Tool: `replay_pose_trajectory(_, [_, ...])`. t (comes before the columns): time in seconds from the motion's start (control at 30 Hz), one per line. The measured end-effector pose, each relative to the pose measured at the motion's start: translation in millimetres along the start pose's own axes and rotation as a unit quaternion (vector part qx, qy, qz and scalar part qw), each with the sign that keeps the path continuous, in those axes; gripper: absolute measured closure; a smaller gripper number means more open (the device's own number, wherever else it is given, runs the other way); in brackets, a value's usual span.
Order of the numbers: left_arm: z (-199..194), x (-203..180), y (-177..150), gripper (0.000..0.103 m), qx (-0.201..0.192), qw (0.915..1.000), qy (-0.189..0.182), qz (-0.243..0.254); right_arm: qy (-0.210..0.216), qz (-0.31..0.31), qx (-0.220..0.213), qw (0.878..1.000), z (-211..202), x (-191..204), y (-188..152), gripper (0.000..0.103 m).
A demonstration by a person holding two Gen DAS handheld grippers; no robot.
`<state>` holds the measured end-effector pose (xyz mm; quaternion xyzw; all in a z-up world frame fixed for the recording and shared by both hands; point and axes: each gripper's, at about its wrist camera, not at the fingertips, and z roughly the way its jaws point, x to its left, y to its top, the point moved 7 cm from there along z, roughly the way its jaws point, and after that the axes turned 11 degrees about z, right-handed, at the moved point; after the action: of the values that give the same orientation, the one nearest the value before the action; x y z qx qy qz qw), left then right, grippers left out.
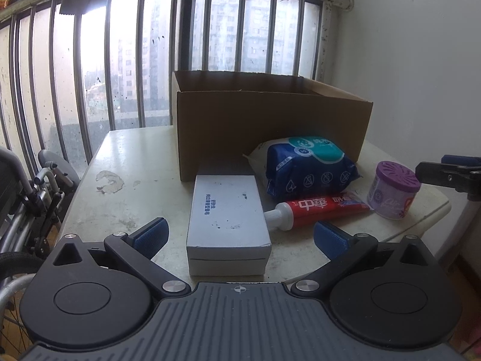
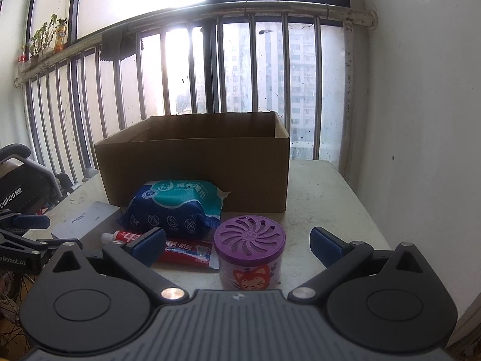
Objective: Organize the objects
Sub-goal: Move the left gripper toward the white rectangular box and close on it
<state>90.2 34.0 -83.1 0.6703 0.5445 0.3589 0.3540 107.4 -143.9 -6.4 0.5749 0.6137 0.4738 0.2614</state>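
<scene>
Four items are laid on the bench [image 1: 144, 156] before the open carton [image 2: 192, 171]: white box [image 1: 228, 216], wipes pack [image 1: 306, 165], toothpaste tube [image 1: 318, 209], purple jar [image 2: 249, 249]. Fingers of left gripper [image 1: 240, 236] and right gripper [image 2: 237, 245] are spread wide, empty. The rigid box is judged best taken across its long sides; the pack soft, the jar light. The bench edge lies near the jar.

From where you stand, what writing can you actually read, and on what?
"owh.on": black wheelchair part at left.
"nRobot.AI": left gripper, seen from the right wrist view.
"中": red toothpaste tube.
Wipes pack: Chinese print, blurred.
White box: small print, unreadable.
Purple air freshener: cursive label, unreadable.
</scene>
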Motion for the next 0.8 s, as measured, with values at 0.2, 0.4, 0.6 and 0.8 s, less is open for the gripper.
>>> replay_pose_trajectory(0.2, [8,-1,3,0.005,-0.018,0.9997,-0.017,0.003,0.051,0.027,-0.004,0.998,14,10,13,0.0])
replay_pose_trajectory(0.4, [19,0,12,0.011,-0.026,0.9993,-0.02,0.016,0.096,0.07,0.021,0.993,40,12,22,0.0])
replay_pose_trajectory(0.6, [30,8,3,0.013,-0.007,0.9999,-0.01,0.008,0.122,0.063,0.028,0.99,52,31,24,0.0])
replay_pose_trajectory(0.8, [42,9,-12,0.026,0.016,0.9996,-0.02,0.008,0.138,0.079,0.036,0.987,64,42,23,0.008])
